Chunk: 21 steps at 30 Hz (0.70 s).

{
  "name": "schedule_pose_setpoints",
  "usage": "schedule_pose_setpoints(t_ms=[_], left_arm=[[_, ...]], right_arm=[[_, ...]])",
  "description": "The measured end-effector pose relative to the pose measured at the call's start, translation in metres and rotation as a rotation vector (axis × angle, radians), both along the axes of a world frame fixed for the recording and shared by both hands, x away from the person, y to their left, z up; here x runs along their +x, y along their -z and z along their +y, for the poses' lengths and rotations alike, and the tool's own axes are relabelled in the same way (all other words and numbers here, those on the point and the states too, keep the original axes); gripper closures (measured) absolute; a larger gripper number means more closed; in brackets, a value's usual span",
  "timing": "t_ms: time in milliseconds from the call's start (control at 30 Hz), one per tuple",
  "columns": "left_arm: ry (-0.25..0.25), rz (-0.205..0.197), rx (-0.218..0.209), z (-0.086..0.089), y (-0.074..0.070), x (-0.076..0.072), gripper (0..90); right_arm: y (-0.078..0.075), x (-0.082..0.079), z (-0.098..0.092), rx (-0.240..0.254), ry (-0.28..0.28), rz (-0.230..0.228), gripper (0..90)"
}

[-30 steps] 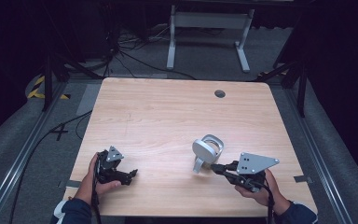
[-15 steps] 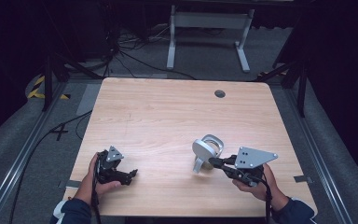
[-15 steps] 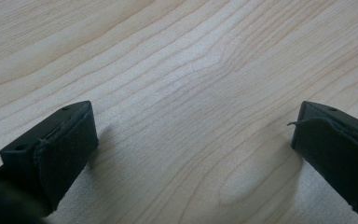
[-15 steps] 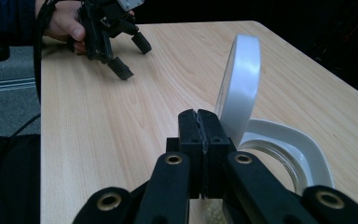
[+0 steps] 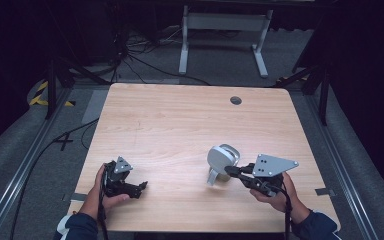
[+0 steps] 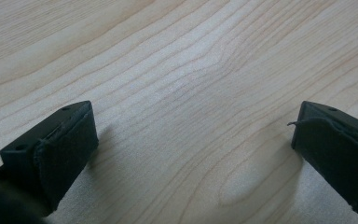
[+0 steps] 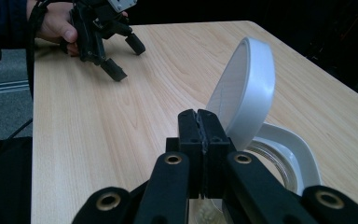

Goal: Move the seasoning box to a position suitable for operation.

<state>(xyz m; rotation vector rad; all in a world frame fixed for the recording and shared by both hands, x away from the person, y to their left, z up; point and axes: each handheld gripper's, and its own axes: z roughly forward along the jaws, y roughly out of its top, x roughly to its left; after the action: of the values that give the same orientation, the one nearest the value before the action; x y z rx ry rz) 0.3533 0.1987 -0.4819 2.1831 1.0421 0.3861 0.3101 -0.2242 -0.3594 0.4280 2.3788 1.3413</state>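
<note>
A white round container (image 5: 224, 172) with a hinged lid stands on the table's right front part. Its lid (image 7: 242, 93) is tipped up almost upright over the base rim (image 7: 291, 151). My right gripper (image 5: 228, 171) is shut, its jaws pressed flat together, and its tips (image 7: 199, 116) sit against the lid's lower left edge. Whether anything is pinched there is hidden. My left gripper (image 5: 141, 189) is open near the front left edge, low over bare wood (image 6: 193, 140), with nothing between its jaws. It is also in the right gripper view, as the left gripper (image 7: 125, 57) held in a hand.
The wooden table (image 5: 180, 125) has a round cable hole (image 5: 236, 100) at its back right. A white metal stand (image 5: 225, 30) and loose cables (image 5: 145, 70) lie on the floor beyond the table's far edge. Rails run along both sides.
My right gripper has moved a little left, closer in against the container. The left gripper has stayed where it was.
</note>
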Motion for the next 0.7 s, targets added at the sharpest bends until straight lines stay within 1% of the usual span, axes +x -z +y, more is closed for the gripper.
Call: schedule_pose_setpoints(t_ms=[400,700], left_arm=[[0.0,0.001,0.0,0.0,0.0,0.0,0.6],[0.006,0.0,0.002,0.0,0.0,0.0,0.5]], right_arm=[[0.003,0.005,-0.006,-0.011,0.022,0.004,89.6],[0.003,0.009,-0.011,-0.009,0.045,0.007,89.6]])
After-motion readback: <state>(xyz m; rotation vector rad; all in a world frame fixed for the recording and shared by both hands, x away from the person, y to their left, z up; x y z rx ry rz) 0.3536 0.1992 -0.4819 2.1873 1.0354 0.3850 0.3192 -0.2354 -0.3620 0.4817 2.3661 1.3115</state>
